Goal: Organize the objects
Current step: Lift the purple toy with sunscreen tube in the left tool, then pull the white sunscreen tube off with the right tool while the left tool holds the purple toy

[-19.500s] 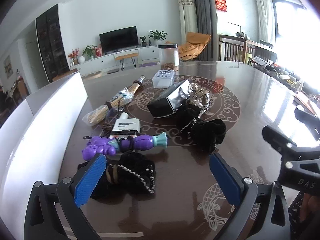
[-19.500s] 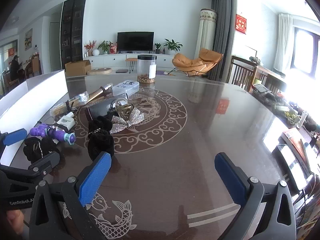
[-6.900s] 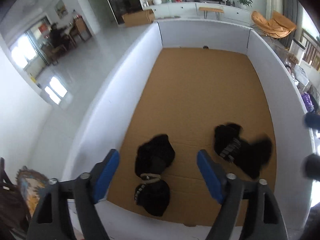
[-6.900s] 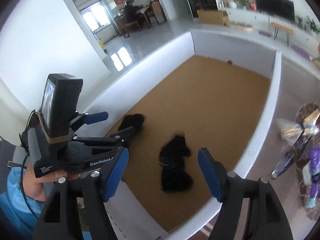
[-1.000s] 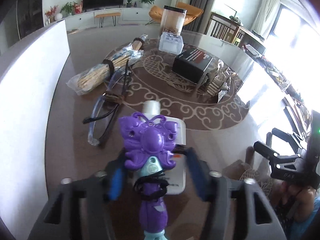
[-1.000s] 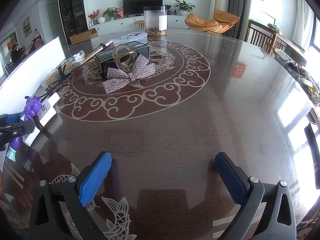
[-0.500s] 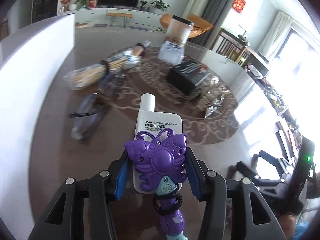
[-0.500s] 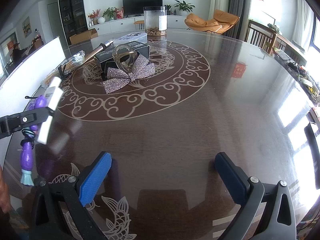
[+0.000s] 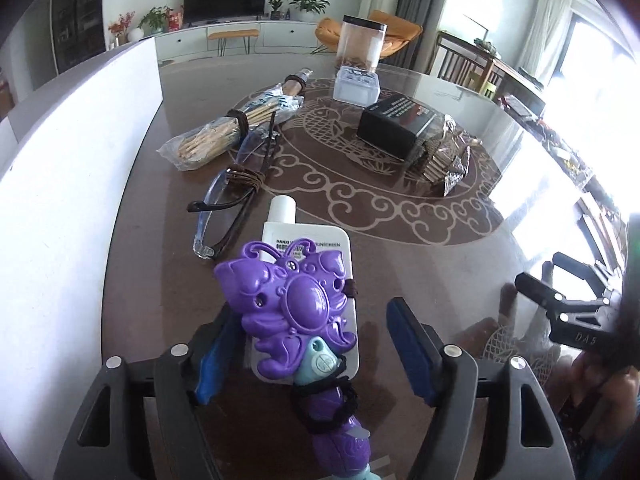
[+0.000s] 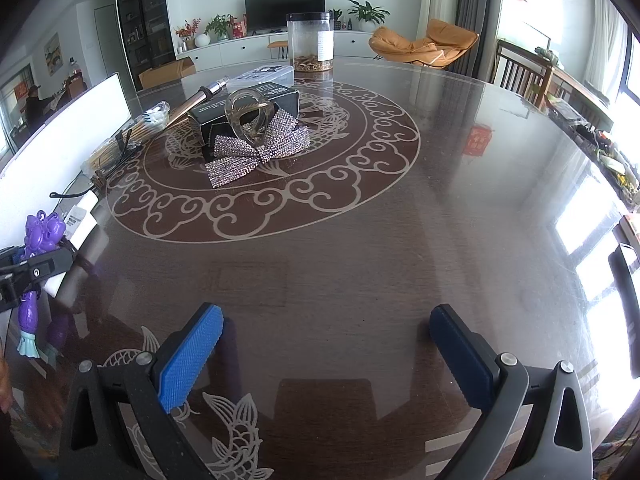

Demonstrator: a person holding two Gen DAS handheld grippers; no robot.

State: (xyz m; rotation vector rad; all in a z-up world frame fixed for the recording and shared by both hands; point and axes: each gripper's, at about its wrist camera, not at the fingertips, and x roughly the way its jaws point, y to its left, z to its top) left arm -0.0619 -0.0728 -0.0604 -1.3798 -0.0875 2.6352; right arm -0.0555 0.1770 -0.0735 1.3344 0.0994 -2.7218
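A purple butterfly toy wand [image 9: 296,304] lies on top of a white sunscreen tube [image 9: 280,216], and a black hair band wraps its handle. Both sit between the blue pads of my left gripper [image 9: 312,340], whose jaws are opening. The right pad [image 9: 408,352] stands clear of the tube. In the right wrist view the same toy [image 10: 40,232] and tube [image 10: 80,216] show at the far left beside the left gripper [image 10: 24,272]. My right gripper [image 10: 326,356] hovers open over bare table, with nothing between its fingers.
A white box wall [image 9: 60,160] runs along the left. On the dark patterned table [image 10: 440,240] lie glasses [image 9: 224,208], a bagged bundle of sticks [image 9: 216,140], a black box [image 9: 394,124], a sparkly bow clip [image 10: 260,148], a clear case [image 9: 356,86] and a tall jar [image 10: 310,40].
The left jaws have spread away from the toy and tube, which sit lower than half a second ago. The right gripper has stayed still.
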